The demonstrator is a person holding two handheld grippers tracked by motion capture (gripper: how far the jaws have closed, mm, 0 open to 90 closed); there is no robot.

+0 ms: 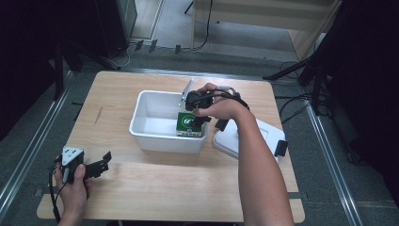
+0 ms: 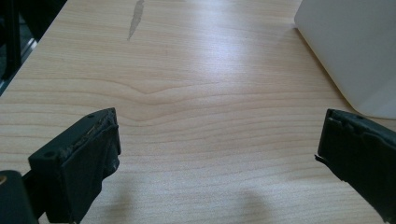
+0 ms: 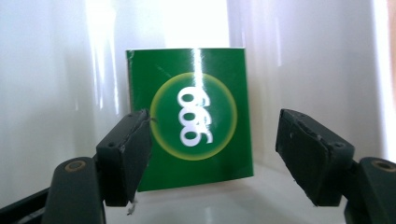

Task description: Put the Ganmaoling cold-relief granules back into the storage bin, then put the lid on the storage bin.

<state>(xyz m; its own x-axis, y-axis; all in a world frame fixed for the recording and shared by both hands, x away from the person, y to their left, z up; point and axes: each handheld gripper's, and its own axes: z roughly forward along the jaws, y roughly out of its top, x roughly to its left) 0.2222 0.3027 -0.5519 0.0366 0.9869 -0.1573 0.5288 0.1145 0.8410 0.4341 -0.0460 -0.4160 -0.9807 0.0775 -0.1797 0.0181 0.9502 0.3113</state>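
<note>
Inside the white rectangular plastic tub [image 1: 141,117] on the light wooden desk [image 1: 155,188], the small green carton with a white-and-yellow round logo [image 3: 196,119] stands upright at the tub's right end, straight ahead of the right claw [image 3: 212,158]. The jaws sit to either side of the carton's lower half, partly open and not pressing on it, so nothing is held. The carton is the tub's sole content as far as I can see. A white lid [image 1: 263,136] lies just right of the tub. The left claw [image 1: 96,165] rests wide open and empty, well apart at the desk's near left corner
</note>
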